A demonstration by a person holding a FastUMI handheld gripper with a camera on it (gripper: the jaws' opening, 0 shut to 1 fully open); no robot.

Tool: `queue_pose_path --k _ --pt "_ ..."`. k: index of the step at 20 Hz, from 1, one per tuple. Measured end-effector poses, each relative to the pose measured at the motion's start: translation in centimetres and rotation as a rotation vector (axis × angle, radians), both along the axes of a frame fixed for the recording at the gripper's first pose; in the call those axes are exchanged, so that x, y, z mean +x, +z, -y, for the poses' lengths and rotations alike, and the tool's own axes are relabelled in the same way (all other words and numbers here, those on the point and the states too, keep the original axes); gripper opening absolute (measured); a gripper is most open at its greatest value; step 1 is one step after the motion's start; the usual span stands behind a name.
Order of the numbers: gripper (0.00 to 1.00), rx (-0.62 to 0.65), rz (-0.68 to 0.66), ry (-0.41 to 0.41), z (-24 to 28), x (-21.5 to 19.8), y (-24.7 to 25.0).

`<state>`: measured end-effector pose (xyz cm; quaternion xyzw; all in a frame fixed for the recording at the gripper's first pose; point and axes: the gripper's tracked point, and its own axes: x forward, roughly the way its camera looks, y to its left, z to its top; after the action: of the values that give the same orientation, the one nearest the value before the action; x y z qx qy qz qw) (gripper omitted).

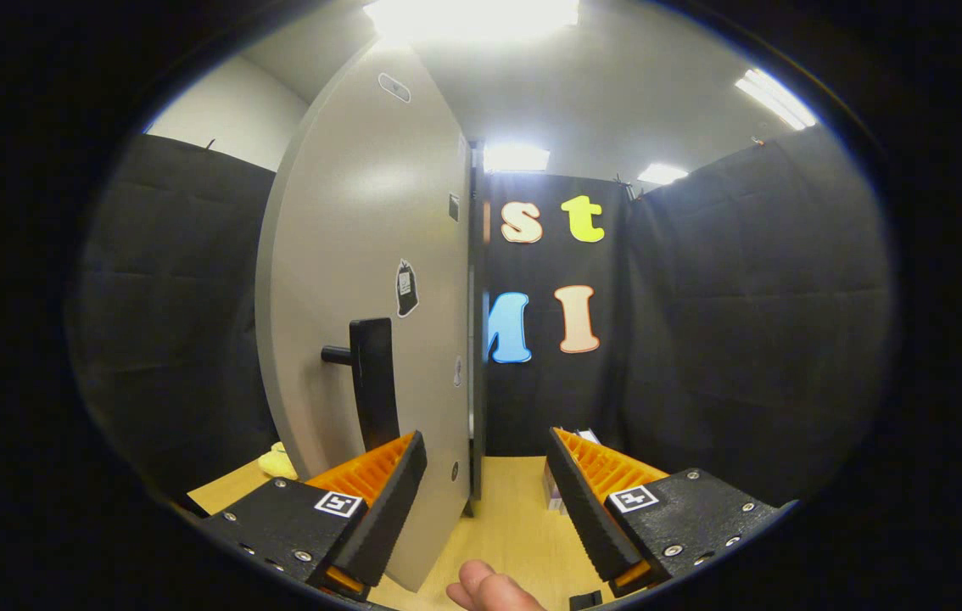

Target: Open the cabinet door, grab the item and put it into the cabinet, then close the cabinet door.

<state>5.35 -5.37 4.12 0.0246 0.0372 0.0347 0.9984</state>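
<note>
- A fingertip of your hand showed closest to the camera, low between the two fingers of the tool, over the tabletop.
- Tool state: released. The fingers stood well apart and held nothing; the free edge of the cabinet door sat in the gap between them, nearer the left finger, touching neither as far as could be told.
- The door stood swung open, seen almost edge-on. Its dark handle was just beyond the left finger, on the door face turned to that side.
- Step judged in hand: door open, next fetch the item. Which object is the item could not be settled.
- Candidates: a yellow object on the tabletop beyond the left finger, partly hidden behind the door; a small pale box-like thing just behind the right finger, mostly hidden by it.
- Advice: back the tool clear of the door edge before turning, so you do not knock the door shut again. Keep the fingers wide on approach and close only once both flank the item.
</note>
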Motion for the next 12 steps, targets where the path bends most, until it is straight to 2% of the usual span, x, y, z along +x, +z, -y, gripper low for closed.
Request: queue_pose_path --k 8,12 --pt "0.90 -0.012 0.022 0.090 -10.0 1.9 0.5" --pt "0.90 -0.023 -0.023 0.162 -15.7 3.7 -0.7"
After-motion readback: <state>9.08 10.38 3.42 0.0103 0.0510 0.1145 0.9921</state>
